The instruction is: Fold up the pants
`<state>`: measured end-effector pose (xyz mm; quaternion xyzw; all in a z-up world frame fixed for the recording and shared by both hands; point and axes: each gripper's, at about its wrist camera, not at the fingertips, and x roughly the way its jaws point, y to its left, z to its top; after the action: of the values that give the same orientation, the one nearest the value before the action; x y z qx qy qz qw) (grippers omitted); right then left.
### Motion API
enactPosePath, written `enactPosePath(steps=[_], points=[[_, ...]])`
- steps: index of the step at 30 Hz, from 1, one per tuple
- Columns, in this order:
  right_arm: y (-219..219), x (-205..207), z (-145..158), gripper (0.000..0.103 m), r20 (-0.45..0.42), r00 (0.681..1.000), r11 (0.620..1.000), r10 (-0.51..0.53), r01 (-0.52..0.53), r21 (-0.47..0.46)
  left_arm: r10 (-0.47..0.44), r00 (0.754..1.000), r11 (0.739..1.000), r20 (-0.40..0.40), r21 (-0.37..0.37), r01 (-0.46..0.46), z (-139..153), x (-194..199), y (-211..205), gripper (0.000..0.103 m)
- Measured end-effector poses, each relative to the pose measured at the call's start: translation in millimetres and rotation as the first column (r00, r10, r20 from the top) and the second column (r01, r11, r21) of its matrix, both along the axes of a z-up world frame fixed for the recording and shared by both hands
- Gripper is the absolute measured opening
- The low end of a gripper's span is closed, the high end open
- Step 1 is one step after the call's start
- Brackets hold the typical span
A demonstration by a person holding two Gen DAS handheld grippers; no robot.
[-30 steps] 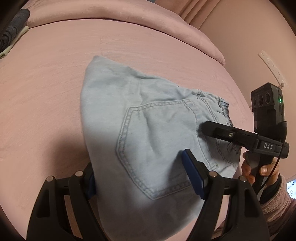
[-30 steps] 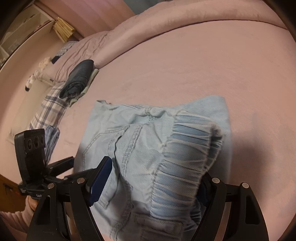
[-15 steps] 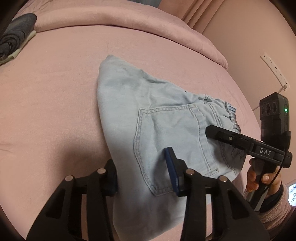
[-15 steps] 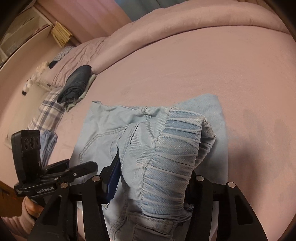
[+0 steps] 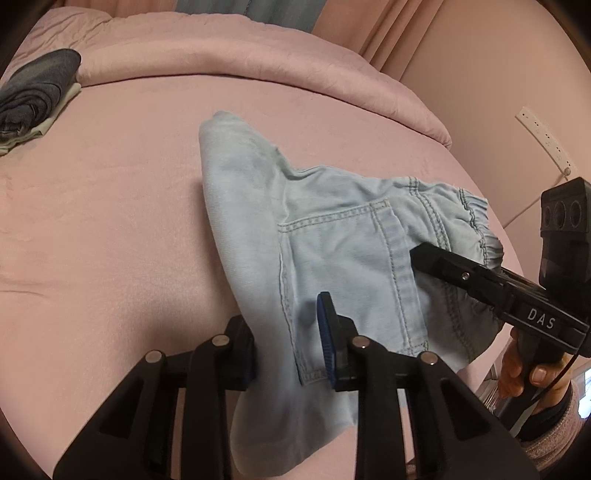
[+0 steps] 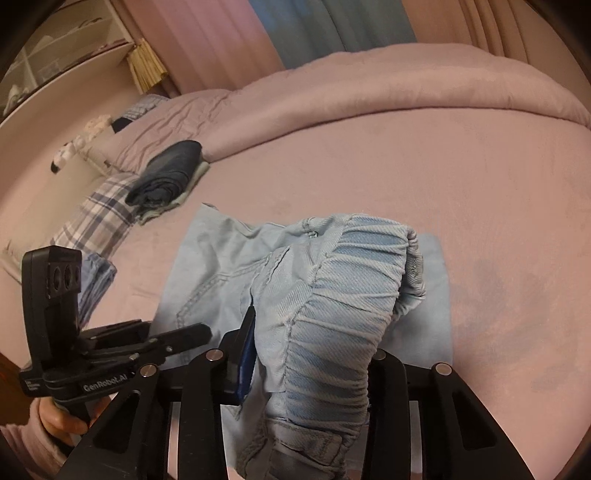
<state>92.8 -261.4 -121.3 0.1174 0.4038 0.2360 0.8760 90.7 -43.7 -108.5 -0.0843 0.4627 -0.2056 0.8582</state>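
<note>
Bed [image 6: 424, 177]: pink sheet, spread smooth. Rolled pink duvet [image 5: 229, 55] along its far edge. Folded dark garment [image 5: 33, 88] on a pale cloth at the bed's left corner. Plaid cloth [image 6: 96, 218] lying near it at the bed's edge. Pink curtains [image 6: 207, 40] behind, with a blue-grey panel [image 6: 332, 26] between them. Pink wall [image 5: 491, 74] to the right, carrying a white power strip [image 5: 546, 140]. White shelving unit [image 6: 62, 48] at far left. Light dim, warm.
</note>
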Motion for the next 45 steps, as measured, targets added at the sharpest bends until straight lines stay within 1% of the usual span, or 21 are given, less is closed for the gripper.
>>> enactPosePath(steps=[11, 15, 18, 22, 23, 26, 27, 29, 30, 31, 33, 35, 37, 39, 43, 44, 45], points=[[11, -13, 25, 0.038, 0.078, 0.996, 0.999, 0.034, -0.035, 0.016, -0.004, 0.999, 0.999, 0.051, -0.032, 0.005, 23, -17, 5, 0.026], [16, -14, 30, 0.038, 0.095, 0.994, 0.999, 0.045, -0.046, 0.012, -0.002, 0.998, 1.000, 0.060, -0.030, 0.004, 25, -18, 4, 0.026], [17, -10, 25, 0.038, 0.064, 0.997, 0.999, 0.037, -0.037, -0.010, 0.006, 0.999, 1.000, 0.040, -0.024, -0.005, 19, -20, 7, 0.026], [9, 0, 3, 0.038, -0.017, 1.000, 0.999, -0.003, 0.002, -0.051, 0.017, 1.000, 1.000, -0.006, 0.011, -0.017, 1, -11, 11, 0.026], [3, 2, -6, 0.038, -0.042, 0.999, 0.999, -0.019, 0.016, -0.052, 0.021, 1.000, 1.000, -0.012, 0.023, -0.021, -2, -9, 12, 0.026], [-10, 6, -19, 0.038, -0.075, 0.996, 0.998, -0.045, 0.043, -0.038, 0.035, 0.999, 0.998, -0.033, 0.054, -0.034, -9, -4, 15, 0.026], [-16, 8, -22, 0.039, -0.089, 0.994, 0.998, -0.059, 0.057, -0.032, 0.037, 0.999, 0.998, -0.036, 0.054, -0.035, -10, -2, 15, 0.028], [-23, 12, -28, 0.057, -0.131, 0.988, 0.996, -0.081, 0.075, -0.053, 0.038, 0.998, 0.997, -0.040, 0.068, -0.035, -12, -1, 16, 0.029], [-28, 14, -31, 0.061, -0.148, 0.984, 0.993, -0.101, 0.090, -0.076, 0.039, 0.998, 0.997, -0.039, 0.071, -0.036, -12, -2, 16, 0.030], [-32, 15, -33, 0.063, -0.163, 0.981, 0.992, -0.107, 0.095, -0.078, 0.040, 0.998, 0.997, -0.038, 0.071, -0.037, -13, -2, 16, 0.030], [-44, 14, -35, 0.064, -0.203, 0.975, 0.996, -0.092, 0.093, -0.005, 0.040, 0.998, 0.997, -0.040, 0.071, -0.037, -14, -2, 17, 0.030], [-58, 15, -38, 0.068, -0.244, 0.964, 0.993, -0.104, 0.116, 0.034, 0.046, 0.998, 0.997, -0.047, 0.070, -0.042, -16, -3, 20, 0.034], [-73, 15, -42, 0.070, -0.275, 0.956, 0.987, -0.100, 0.131, 0.097, 0.052, 0.997, 0.997, -0.056, 0.063, -0.049, -17, -1, 22, 0.039], [-85, 21, -52, 0.076, -0.342, 0.937, 0.983, -0.070, 0.123, 0.136, 0.058, 0.996, 0.997, -0.068, 0.055, -0.054, -19, 0, 25, 0.043], [-92, 37, -78, 0.080, -0.448, 0.893, 0.957, 0.040, 0.094, 0.273, 0.067, 0.993, 0.998, -0.101, 0.022, -0.065, -23, 1, 32, 0.044], [-92, 42, -81, 0.081, -0.462, 0.884, 0.944, 0.074, 0.086, 0.317, 0.067, 0.992, 0.998, -0.109, 0.013, -0.066, -25, 1, 34, 0.044], [-91, 47, -83, 0.081, -0.470, 0.877, 0.939, 0.101, 0.071, 0.336, 0.070, 0.990, 0.998, -0.121, 0.002, -0.070, -27, 1, 36, 0.044]])
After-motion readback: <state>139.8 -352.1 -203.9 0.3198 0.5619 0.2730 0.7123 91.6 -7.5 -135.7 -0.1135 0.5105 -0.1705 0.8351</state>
